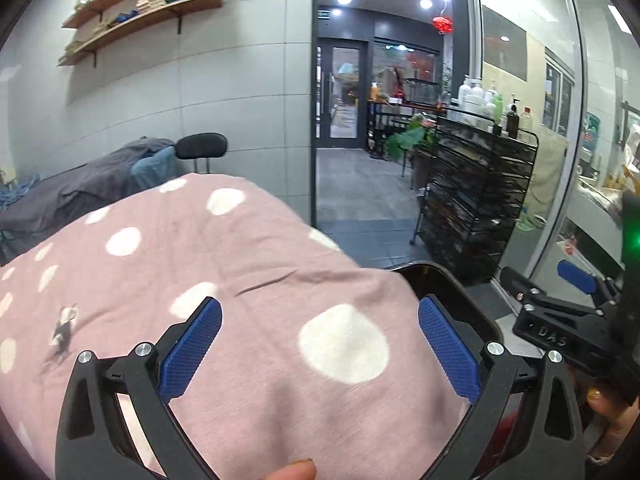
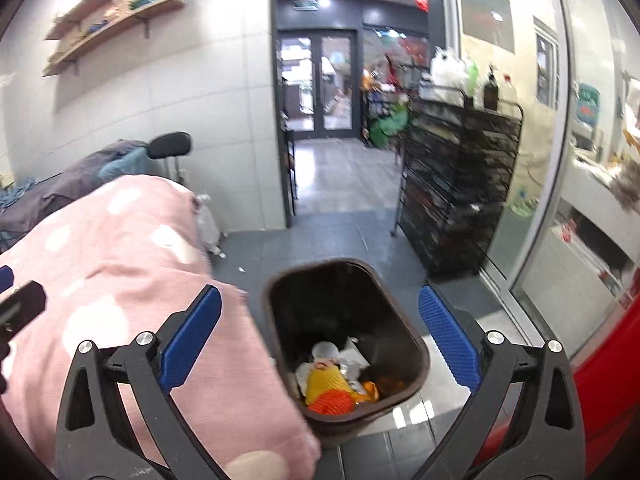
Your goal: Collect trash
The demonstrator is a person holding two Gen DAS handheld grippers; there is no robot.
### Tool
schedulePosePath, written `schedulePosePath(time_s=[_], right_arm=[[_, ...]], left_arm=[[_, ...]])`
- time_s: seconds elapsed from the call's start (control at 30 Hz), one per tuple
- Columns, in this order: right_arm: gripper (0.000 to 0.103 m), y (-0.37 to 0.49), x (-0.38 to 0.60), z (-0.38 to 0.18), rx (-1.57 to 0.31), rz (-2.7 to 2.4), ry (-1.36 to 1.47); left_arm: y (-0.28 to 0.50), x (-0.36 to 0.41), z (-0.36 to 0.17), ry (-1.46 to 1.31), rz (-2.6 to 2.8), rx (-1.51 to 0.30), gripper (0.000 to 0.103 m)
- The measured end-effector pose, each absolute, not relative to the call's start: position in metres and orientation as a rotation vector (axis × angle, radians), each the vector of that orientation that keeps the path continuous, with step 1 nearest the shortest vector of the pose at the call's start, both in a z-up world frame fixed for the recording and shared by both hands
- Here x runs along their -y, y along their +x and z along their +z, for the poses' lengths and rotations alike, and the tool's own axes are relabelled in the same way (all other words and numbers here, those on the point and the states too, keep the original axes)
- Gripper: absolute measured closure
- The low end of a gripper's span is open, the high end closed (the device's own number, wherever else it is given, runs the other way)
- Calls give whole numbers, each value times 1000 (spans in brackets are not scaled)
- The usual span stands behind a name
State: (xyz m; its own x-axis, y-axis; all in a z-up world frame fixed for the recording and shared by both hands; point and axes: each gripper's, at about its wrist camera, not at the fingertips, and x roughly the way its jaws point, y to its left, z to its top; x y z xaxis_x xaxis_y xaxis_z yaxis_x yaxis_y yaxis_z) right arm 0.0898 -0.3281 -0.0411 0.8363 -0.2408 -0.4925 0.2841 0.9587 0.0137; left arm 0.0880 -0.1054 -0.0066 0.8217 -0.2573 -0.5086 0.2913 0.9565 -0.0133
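A dark brown trash bin (image 2: 404, 344) stands on the grey floor beside a bed. Inside it lie trash pieces (image 2: 334, 384): yellow and orange net, clear plastic, white scraps. My right gripper (image 2: 320, 344) is open and empty, hovering above the bin's mouth. My left gripper (image 1: 320, 348) is open and empty, over the pink polka-dot blanket (image 1: 224, 256). The bin's rim (image 1: 436, 272) peeks out past the blanket's right edge. The right gripper's body (image 1: 568, 320) shows at the right of the left wrist view.
A black wire rack (image 2: 456, 196) with bottles on top stands at the right by a glass wall (image 2: 560, 184). A black stool (image 2: 170, 146) and a grey-covered bed (image 1: 80, 184) lie behind. A doorway (image 2: 320, 92) opens ahead. A red object (image 2: 608, 380) sits at lower right.
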Motion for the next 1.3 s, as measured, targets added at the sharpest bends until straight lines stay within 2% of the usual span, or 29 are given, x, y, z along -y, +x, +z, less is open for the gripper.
schedulePosePath(time_s=[0.33,1.3], right_arm=[[6,55,286,-15,-376,-224,10],[6,28,289,-11,-355,-228,40]], left_arm=[[54,70,0,5,-188,-471,6],[31,64,3,6,-188,-428,6]])
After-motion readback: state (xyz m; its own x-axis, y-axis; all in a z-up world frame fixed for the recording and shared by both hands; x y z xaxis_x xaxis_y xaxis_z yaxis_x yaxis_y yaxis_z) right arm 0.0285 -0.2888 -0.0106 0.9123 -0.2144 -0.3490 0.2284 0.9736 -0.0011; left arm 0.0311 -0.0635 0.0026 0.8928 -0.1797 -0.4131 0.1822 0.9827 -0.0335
